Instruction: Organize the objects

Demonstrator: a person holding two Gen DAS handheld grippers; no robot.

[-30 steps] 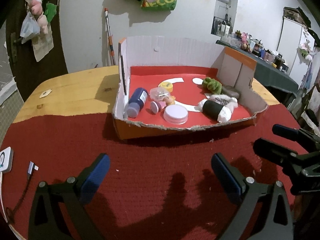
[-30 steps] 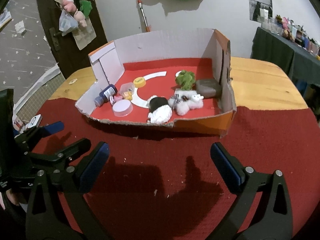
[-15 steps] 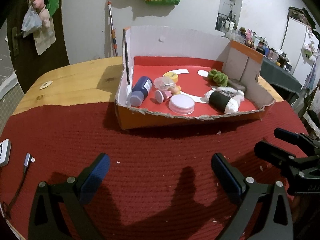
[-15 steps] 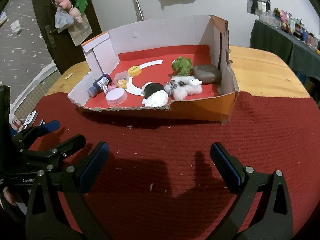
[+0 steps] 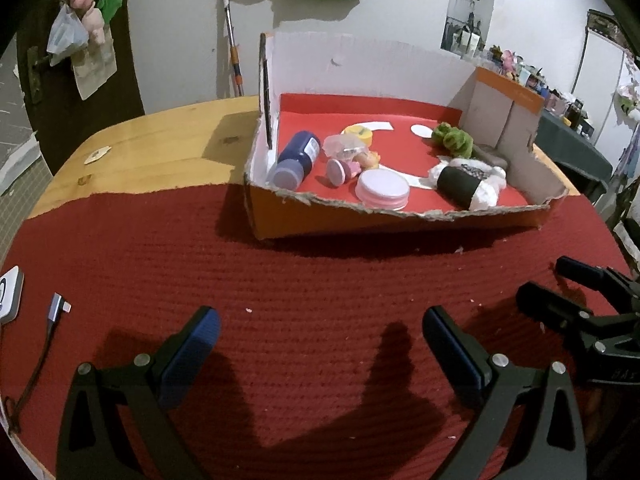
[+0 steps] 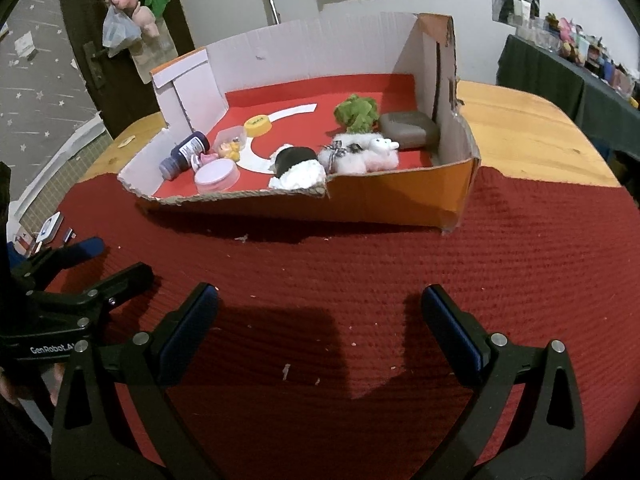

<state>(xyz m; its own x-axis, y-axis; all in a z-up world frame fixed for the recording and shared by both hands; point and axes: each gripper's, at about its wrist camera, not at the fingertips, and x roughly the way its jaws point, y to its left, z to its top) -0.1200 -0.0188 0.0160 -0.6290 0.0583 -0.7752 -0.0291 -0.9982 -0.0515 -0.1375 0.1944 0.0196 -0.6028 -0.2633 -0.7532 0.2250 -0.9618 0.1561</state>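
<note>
Underneath, red woven mat (image 5: pixel 320 288) covers wooden table (image 5: pixel 160 140); cardboard box (image 6: pixel 400 200) atop.

Box (image 5: pixel 360 220) on mat (image 5: pixel 320 300), bottle (image 5: pixel 296 156) in its left end, stone (image 6: pixel 408 130) at right.

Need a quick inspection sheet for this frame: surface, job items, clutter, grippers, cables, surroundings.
Surface: round wooden table, front covered by a red woven mat.
Job's things: open cardboard box holding a dark blue bottle on its side, round pink-lidded jar, yellow cap, green plush, white fluffy toy, grey block.
Clutter: small crumbs on mat.
Grippers: left gripper and right gripper open, empty.
Cables: angled USB plug at left edge.
Surroundings: dark door, cluttered side table.
</note>
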